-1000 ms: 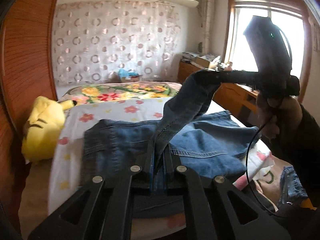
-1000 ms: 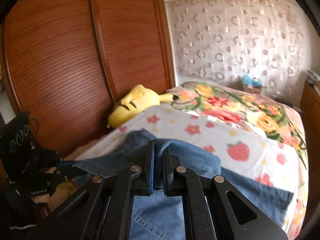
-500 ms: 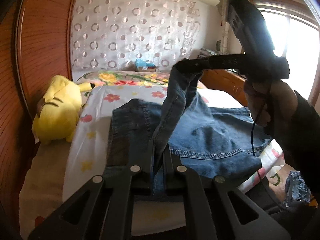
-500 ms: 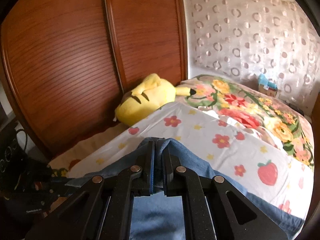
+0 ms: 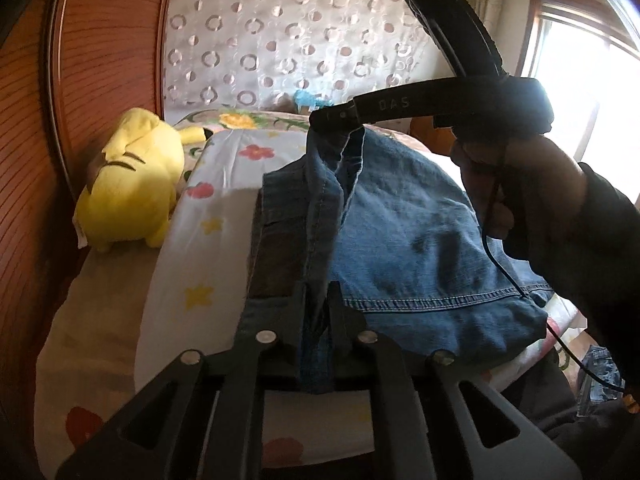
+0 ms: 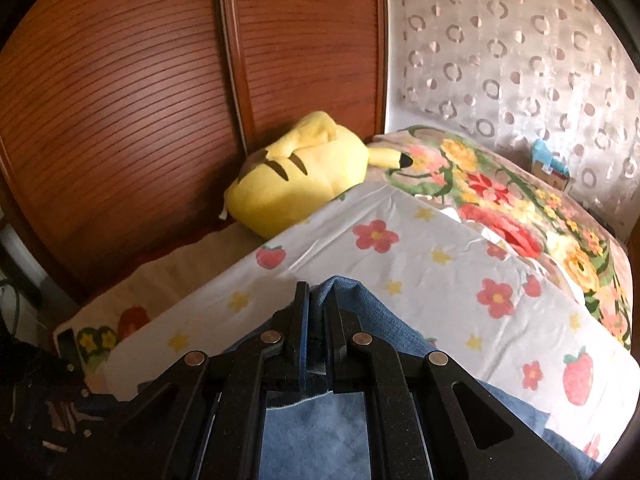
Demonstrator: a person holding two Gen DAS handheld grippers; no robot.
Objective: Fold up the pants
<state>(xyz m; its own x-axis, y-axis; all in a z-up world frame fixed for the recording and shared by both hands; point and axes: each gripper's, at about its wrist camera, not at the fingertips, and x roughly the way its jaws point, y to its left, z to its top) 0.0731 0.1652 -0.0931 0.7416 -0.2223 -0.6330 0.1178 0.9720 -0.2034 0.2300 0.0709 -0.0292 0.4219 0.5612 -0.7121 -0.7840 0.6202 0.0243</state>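
Note:
Blue denim pants lie partly folded on the flower-print sheet. My left gripper sits low at the near edge. Its jaws are opening, with a denim edge still pinched between the fingers. A strip of fabric runs from there up to my right gripper, held by a person's hand over the far side of the pants. In the right wrist view, my right gripper is shut on a fold of the pants, just above the sheet.
A yellow plush toy lies against the wooden wardrobe doors at the bed's left edge. A bright floral blanket covers the far part of the bed. More denim lies on the floor at the lower right, below a window.
Both grippers have sunk toward the bed with the pants. The right gripper has carried its fold across, closer to the plush toy, and the lifted strip of denim now hangs lower and shorter.

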